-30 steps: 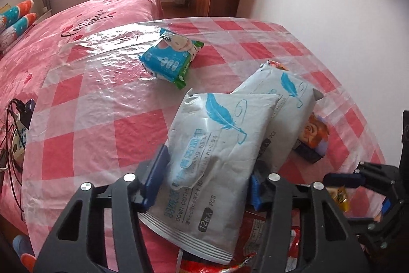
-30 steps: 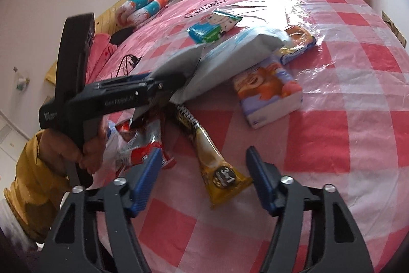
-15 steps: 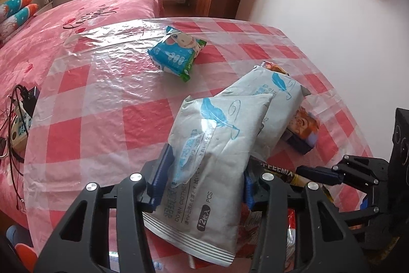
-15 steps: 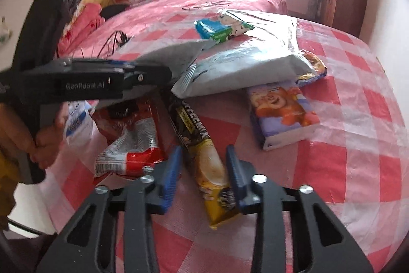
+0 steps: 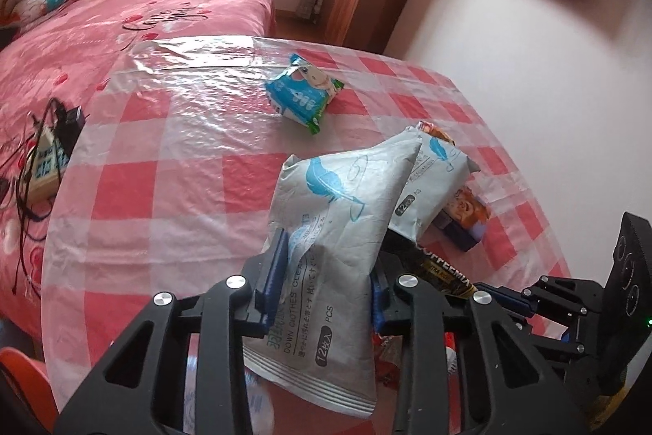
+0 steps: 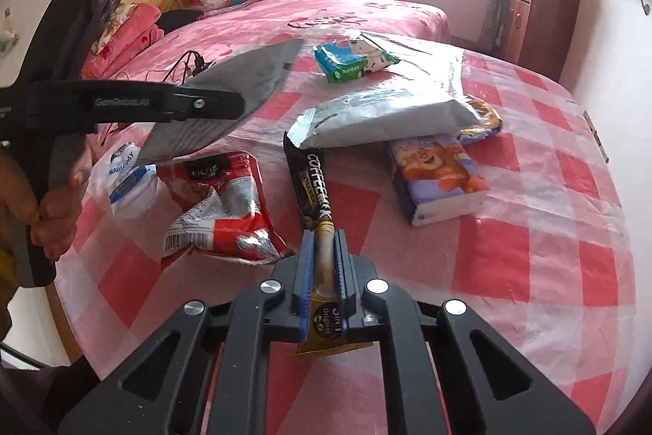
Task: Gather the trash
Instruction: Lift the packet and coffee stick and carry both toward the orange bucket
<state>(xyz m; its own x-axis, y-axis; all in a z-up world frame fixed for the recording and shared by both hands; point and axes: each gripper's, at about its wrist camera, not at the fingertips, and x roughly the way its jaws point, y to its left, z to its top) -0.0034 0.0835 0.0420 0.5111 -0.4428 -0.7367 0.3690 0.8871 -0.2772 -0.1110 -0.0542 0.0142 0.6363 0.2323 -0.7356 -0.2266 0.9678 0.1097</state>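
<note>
**Both grippers clamped on wrappers above checked worktop**

The left gripper [image 5: 322, 272] has its fingers pressed against the sides of a grey wipes pouch [image 5: 338, 227] printed with a blue feather. The pouch is held up off the worktop [image 5: 163, 157], crumpled between the blue pads; in the right wrist view it hangs clear above the surface.

The right gripper [image 6: 324, 255] has its fingers together on the lower end of a yellow-and-black coffee stick [image 6: 318, 186]. The stick's upper end runs under a second grey pouch [image 6: 383, 117] lying flat near the worktop's middle.

Other litter on the worktop: a red-and-white crumpled packet [image 6: 220, 206] just left of the stick, a white-and-blue bag [image 6: 122, 182] toward the left edge, a tissue pack with a cartoon bear [image 6: 440, 178] partly under the second pouch, an orange-and-blue wrapper [image 6: 481, 121] at that pouch's far end, and a blue-green wet-wipes pack [image 5: 303, 96] toward the far edge, well apart from the rest.

A bed [image 5: 122, 27] with a pink cover lies beyond the worktop.
</note>
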